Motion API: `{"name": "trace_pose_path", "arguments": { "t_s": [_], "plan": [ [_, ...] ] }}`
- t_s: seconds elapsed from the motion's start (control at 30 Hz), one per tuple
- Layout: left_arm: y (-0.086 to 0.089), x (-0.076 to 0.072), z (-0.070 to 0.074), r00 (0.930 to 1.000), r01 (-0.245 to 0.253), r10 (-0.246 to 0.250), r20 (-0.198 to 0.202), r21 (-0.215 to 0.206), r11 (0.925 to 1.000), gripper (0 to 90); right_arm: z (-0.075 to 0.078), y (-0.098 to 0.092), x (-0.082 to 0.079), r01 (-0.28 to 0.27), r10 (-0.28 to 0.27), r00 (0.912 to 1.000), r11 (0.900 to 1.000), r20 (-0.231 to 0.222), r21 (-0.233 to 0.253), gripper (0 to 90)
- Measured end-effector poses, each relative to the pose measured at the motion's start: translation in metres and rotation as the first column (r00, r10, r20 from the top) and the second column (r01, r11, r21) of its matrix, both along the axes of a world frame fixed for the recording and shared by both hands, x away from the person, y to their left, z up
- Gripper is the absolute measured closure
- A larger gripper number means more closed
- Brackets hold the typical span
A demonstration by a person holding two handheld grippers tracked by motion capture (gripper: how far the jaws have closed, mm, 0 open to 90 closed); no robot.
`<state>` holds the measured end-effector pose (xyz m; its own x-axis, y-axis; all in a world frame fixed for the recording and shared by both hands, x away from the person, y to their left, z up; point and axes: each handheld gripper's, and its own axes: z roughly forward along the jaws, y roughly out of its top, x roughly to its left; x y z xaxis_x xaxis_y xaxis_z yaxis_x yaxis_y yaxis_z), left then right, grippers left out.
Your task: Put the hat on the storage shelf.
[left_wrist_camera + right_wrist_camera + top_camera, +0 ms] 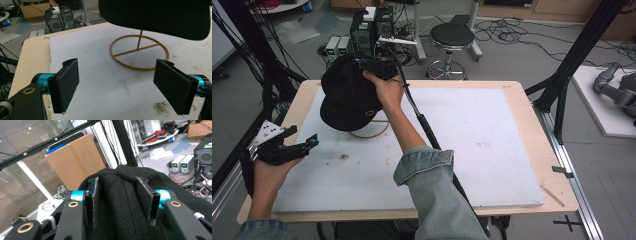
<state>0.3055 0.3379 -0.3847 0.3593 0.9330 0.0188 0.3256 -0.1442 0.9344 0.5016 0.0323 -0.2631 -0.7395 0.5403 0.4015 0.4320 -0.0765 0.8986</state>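
Pinching a fold of the black cap point(348, 95) between its jaws, the right gripper point(379, 65) is holding the cap up over the far left part of the white mat point(492, 150); in the right gripper view the knitted cloth point(125, 202) is bunching up between the two black pads. Under the cap a gold wire stand point(139, 51) is sitting on the mat (a ring with a cross bar and a thin upright post), and the cap is hanging just above that post. The left gripper point(302, 145) is resting low at the mat's near left edge, jaws spread wide with nothing between them, pointing toward the stand. Beyond the wooden table point(532, 125) a round black stool point(452, 37) is standing on the floor, next to some boxes of electronics point(372, 27) and loose cables. A dark smudge point(161, 107) is marking the mat near the left gripper.
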Motion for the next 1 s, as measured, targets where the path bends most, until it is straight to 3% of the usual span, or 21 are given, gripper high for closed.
{"name": "trace_pose_path", "arguments": {
  "t_s": [0.33, 0.53, 1.0],
  "plan": [
    [0.000, 0.000, 0.000, 1.0000, 0.001, -0.001, 0.000, 0.004, 1.0000, 20.9, 0.002, -0.001, -0.001, 0.021, -0.020, 0.9992, 0.999, 0.034, -0.028, 47.2],
    [0.001, 0.000, 0.000, 1.0000, 0.000, 0.000, 0.002, 0.000, 1.0000, 20.9, 0.006, -0.006, -0.002, 0.051, -0.047, 0.9970, 0.996, 0.061, -0.072, 41.7],
    [-0.003, 0.003, 0.000, 1.0000, 0.007, -0.007, -0.001, 0.005, 1.0000, 20.9, 0.017, -0.055, -0.007, 0.111, -0.104, 0.9908, 0.990, 0.087, -0.082, 32.0]
  ]
}}
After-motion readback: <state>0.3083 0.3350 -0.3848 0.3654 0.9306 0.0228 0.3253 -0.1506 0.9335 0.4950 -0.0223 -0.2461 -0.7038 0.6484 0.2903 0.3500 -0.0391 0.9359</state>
